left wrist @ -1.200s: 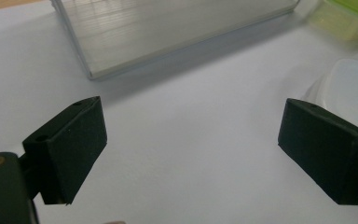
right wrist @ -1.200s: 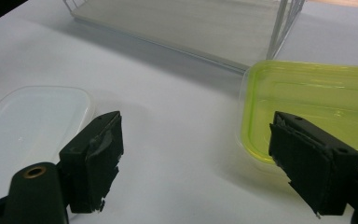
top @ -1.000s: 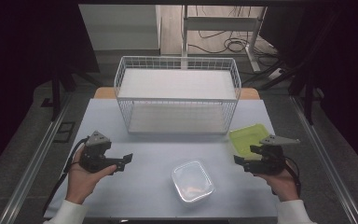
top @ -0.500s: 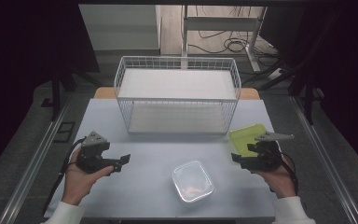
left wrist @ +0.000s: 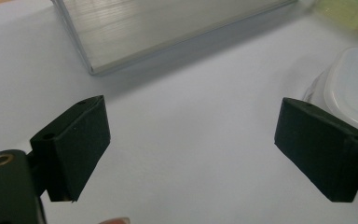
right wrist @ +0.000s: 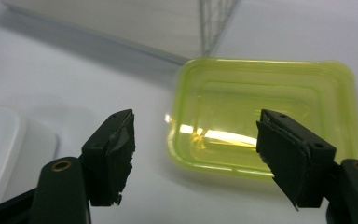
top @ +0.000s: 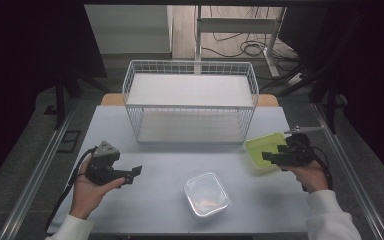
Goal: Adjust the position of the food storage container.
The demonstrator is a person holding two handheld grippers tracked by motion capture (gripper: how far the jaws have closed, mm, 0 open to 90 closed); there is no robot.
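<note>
The right tongs (top: 275,156) are closing in on the green lid (top: 262,150), which is lying flat on the counter (top: 170,165) just off the right front corner of the wire basket (top: 190,102). A second ago these tongs were sitting at about 5 o'clock of the lid, clear of its edge; now, in the high view, they are overlapping its 3 o'clock side, so the reach for the lid is under way. In the right gripper view the right tongs (right wrist: 196,154) are standing wide open with nothing between them, and the green lid (right wrist: 265,116) is lying beyond and between the two jaws, not yet touched as far as I can tell.

The left tongs (top: 130,175) are hovering over the counter at 9 o'clock of the clear container (top: 206,194), having drifted only slightly. In the left gripper view the left tongs (left wrist: 191,140) are gaping wide and gripping nothing, with the clear container (left wrist: 349,88) sitting at their 2 o'clock, apart from them.

Judging from this, the lid is being picked up to go on the container, which is waiting open-topped near the front edge, at 7 o'clock of the lid
</note>
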